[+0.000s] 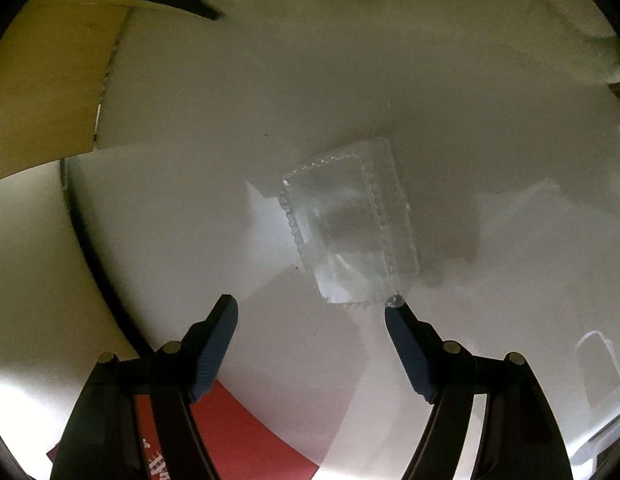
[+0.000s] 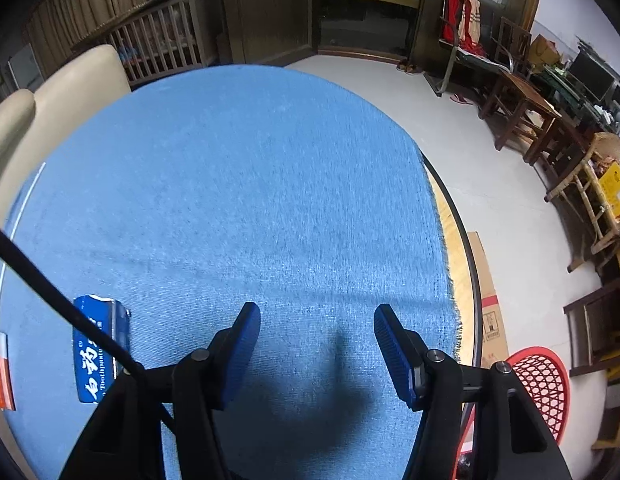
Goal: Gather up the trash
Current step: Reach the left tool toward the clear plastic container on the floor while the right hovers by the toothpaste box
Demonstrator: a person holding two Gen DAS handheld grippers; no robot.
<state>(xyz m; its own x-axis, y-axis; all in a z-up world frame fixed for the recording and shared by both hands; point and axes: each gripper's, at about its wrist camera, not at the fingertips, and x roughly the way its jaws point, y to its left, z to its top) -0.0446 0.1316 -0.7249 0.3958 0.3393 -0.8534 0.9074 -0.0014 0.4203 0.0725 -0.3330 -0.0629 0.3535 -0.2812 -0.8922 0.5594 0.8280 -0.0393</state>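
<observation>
In the left wrist view a clear plastic blister pack (image 1: 348, 228) lies flat on a white surface (image 1: 190, 220), just beyond my left gripper (image 1: 312, 308). The gripper is open and empty; its right fingertip (image 1: 396, 314) is at the pack's near corner. In the right wrist view my right gripper (image 2: 316, 312) is open and empty above a blue cloth (image 2: 238, 184) on a round table. A blue toothpaste box (image 2: 96, 348) lies on the cloth to the gripper's left. An orange-and-white pack (image 2: 0, 368) lies at the far left edge.
A red mesh basket (image 2: 538, 384) stands on the floor below the table's right edge (image 2: 472, 264), next to a flat cardboard box (image 2: 490, 304). A beige chair (image 2: 50, 92) is behind the table. A red sheet (image 1: 246, 436) lies under the left gripper. Wooden furniture lines the right wall.
</observation>
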